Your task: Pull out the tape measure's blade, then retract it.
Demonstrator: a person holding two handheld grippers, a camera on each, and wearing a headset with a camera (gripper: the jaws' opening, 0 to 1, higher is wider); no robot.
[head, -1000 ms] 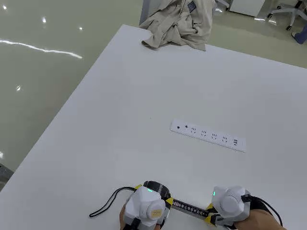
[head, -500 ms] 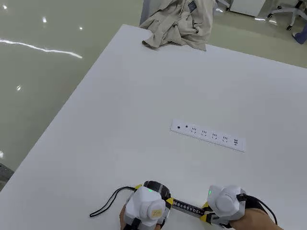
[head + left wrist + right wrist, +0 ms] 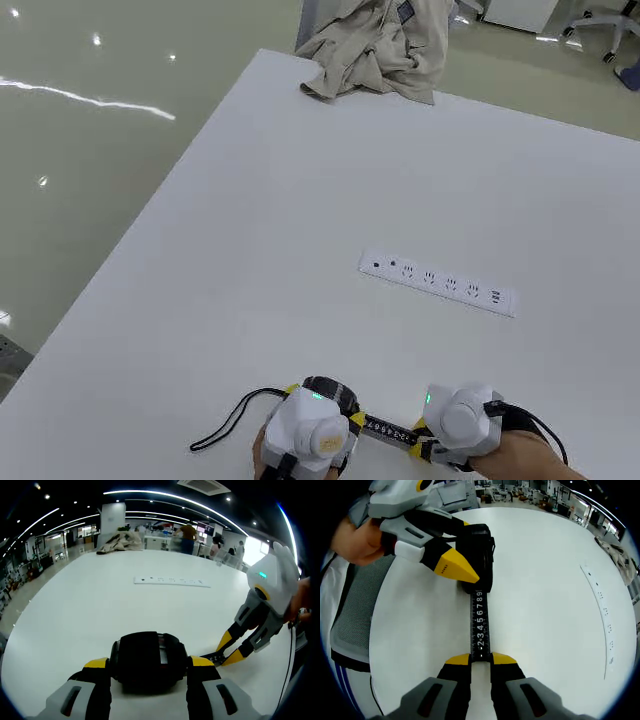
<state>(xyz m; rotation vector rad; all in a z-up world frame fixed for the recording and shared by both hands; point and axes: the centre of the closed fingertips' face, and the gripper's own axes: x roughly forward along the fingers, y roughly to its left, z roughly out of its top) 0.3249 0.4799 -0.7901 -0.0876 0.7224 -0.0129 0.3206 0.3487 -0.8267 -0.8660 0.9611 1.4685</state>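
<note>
The black tape measure case (image 3: 148,659) sits between the yellow-tipped fingers of my left gripper (image 3: 148,664), which is shut on it near the table's front edge. In the head view the case (image 3: 328,390) peeks out above that gripper (image 3: 318,440). A short stretch of black blade (image 3: 479,625) with white numbers runs from the case (image 3: 479,557) to my right gripper (image 3: 480,659), which is shut on the blade's end. In the head view the blade (image 3: 388,432) spans the gap to the right gripper (image 3: 418,444). The case's black wrist strap (image 3: 228,424) trails left.
A white power strip (image 3: 437,283) lies on the white table (image 3: 250,230) beyond the grippers. A crumpled beige garment (image 3: 370,50) is heaped at the far edge. The table's left edge drops to a glossy floor. People stand in the far background of the left gripper view.
The right gripper has moved left toward the case with the blade's end, so the exposed blade is shorter. The left gripper and case have stayed put.
</note>
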